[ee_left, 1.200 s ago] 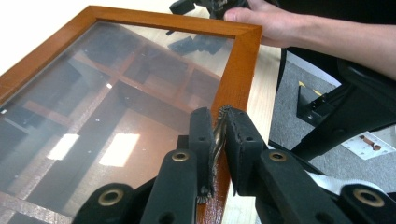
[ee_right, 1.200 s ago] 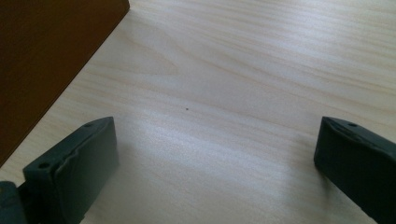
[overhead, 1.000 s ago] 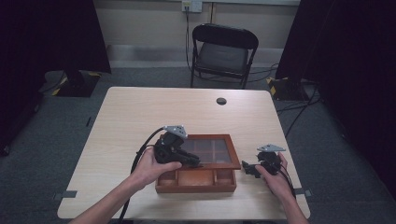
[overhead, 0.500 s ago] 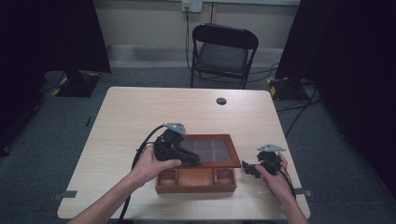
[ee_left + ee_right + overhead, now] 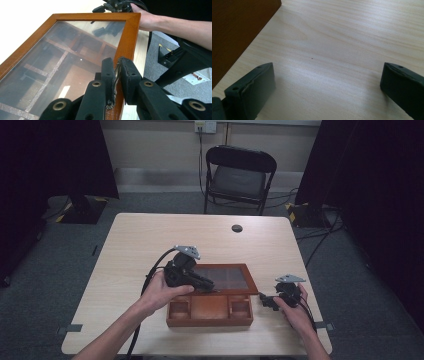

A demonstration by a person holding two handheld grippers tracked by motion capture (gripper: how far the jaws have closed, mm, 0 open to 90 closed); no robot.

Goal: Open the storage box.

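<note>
The glass-paned lid (image 5: 223, 276) of the wooden box (image 5: 210, 311), near the table's (image 5: 125, 250) near edge, is pinched at its front clasp by the left gripper (image 5: 117, 75), jaws pressed together on the metal tab. The lid is best swung gently about its far hinge, its long axis running left to right, the pane tilted up toward the person. The right gripper (image 5: 272, 301), jaws spread and holding nothing, rests just right of the box.

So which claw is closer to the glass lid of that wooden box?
The left. The left claw is clamped on a small metal fitting at the front edge of the glass lid. The right claw rests open on the table, just right of the box.
</note>
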